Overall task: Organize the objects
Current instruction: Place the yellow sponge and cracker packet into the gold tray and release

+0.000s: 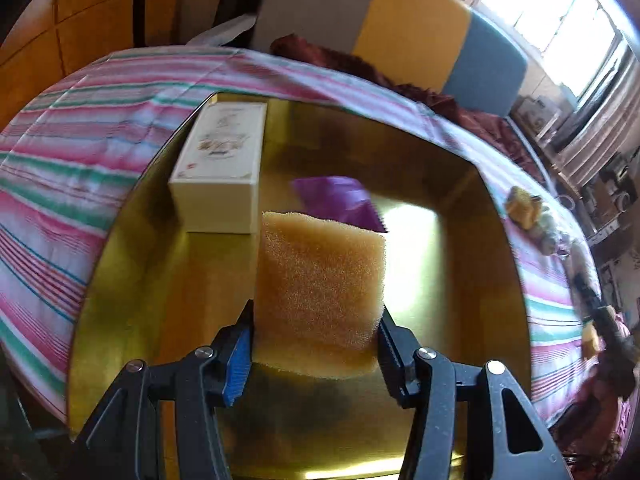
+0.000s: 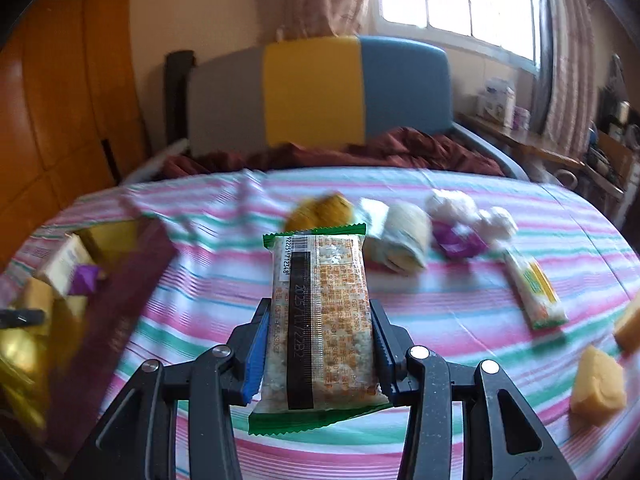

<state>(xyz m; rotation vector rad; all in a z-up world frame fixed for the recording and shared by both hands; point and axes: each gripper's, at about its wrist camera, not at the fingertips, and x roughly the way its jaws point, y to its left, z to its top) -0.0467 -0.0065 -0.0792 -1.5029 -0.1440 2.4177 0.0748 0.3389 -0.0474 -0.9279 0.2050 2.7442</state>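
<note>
My left gripper (image 1: 316,336) is shut on a tan sponge block (image 1: 320,280) and holds it over a gold-lined box (image 1: 120,280). Inside that box lie a cream carton (image 1: 220,168) at the far left and a purple packet (image 1: 340,200) behind the sponge. My right gripper (image 2: 318,340) is shut on a snack bar in a clear wrapper with green ends (image 2: 320,320), lifted above the striped bedspread (image 2: 440,320). The same box (image 2: 100,240) shows at the left of the right wrist view, with the left gripper's tip (image 2: 24,316) over it.
On the bedspread lie a second snack bar (image 2: 536,292), two yellow sponge pieces (image 2: 596,384), a purple packet (image 2: 460,244), white fluffy items (image 2: 472,212), a folded pale cloth (image 2: 396,240) and a yellow ball (image 2: 324,212). A headboard (image 2: 320,88) stands behind, a cluttered side table (image 2: 560,148) at the right.
</note>
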